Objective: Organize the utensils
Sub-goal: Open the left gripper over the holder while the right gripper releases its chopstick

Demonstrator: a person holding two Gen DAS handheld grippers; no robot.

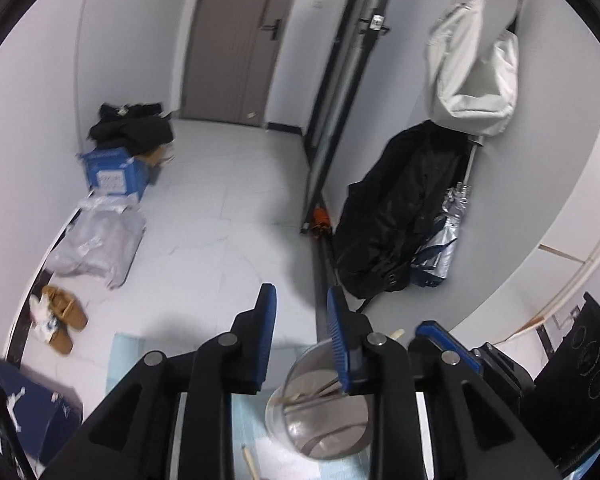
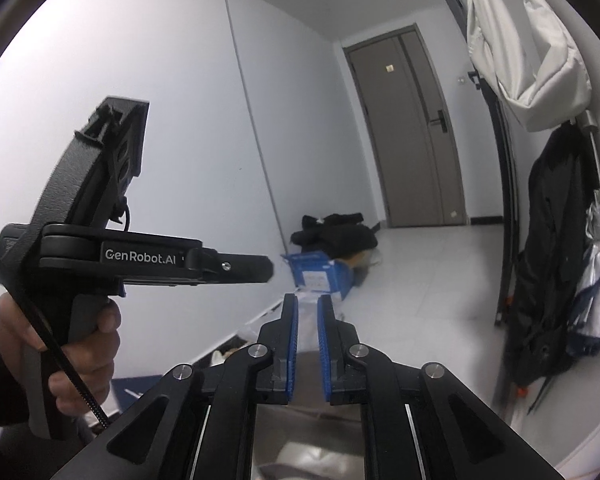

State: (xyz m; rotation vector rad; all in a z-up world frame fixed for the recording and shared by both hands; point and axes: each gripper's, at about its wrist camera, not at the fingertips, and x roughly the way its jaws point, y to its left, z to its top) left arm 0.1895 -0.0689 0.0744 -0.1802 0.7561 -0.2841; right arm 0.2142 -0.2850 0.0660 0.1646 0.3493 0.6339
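Note:
In the left wrist view my left gripper [image 1: 302, 300] is open and empty, held above a round metal holder [image 1: 320, 412] that has several wooden chopsticks [image 1: 312, 394] lying in it. One loose wooden stick [image 1: 250, 462] lies on the pale blue mat [image 1: 126, 360] beside the holder. My right gripper's blue finger [image 1: 448, 344] shows at the right of that view. In the right wrist view my right gripper [image 2: 308, 304] is empty with its blue pads a narrow gap apart, pointing down the hallway. The left gripper body [image 2: 140, 260] and the hand holding it are at the left.
A blue box [image 1: 114, 174] with black clothes, a grey plastic bag [image 1: 96, 240] and brown shoes [image 1: 64, 316] lie along the left wall. A black coat [image 1: 400, 216], a white bag [image 1: 472, 68] and a folded umbrella [image 1: 444, 236] hang on the right. A black induction cooker [image 1: 580, 364] is at the right edge.

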